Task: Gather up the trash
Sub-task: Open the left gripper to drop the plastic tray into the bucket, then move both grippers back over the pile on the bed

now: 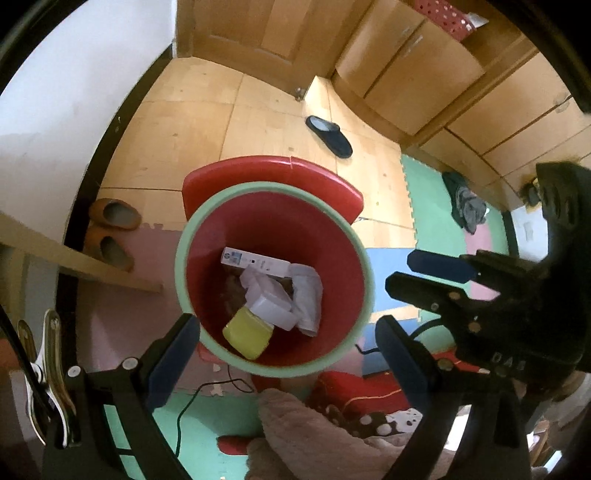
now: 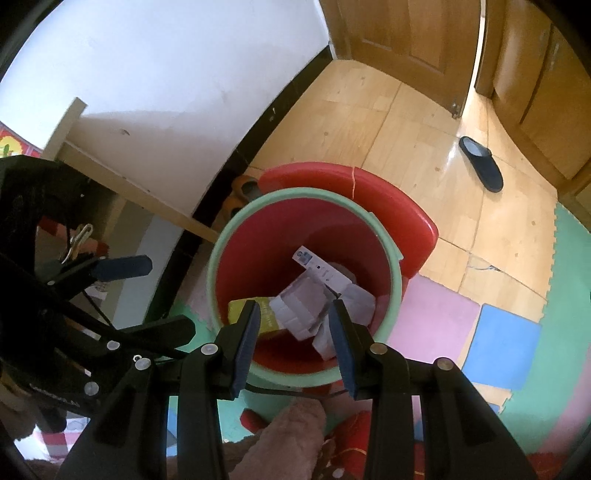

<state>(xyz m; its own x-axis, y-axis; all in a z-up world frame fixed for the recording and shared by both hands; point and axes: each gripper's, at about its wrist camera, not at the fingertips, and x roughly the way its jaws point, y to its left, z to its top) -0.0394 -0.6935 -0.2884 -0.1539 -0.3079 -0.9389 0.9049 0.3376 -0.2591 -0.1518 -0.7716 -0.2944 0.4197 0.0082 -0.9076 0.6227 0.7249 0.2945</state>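
place: room in a home | floor: pale wooden boards, partly covered by coloured foam puzzle mats (image 1: 424, 184) | door: wooden door (image 2: 402, 29) beside wooden cupboards (image 1: 424, 74) | footwear: dark slipper (image 1: 328, 134) on the floor, brown slippers (image 1: 114, 229) by the white wall | trash: red waste bin (image 1: 273, 206)

The floor (image 1: 192, 122) — wood tiles, foam mats (image 1: 428, 192) — bears a red bin (image 1: 275, 363), slippers (image 1: 328, 134).

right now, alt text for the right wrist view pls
The open right gripper hovers empty over a red plastic bin with a pale green rim holding white cartons and a yellow box. The left gripper hangs open beside it, above colourful foam mats.
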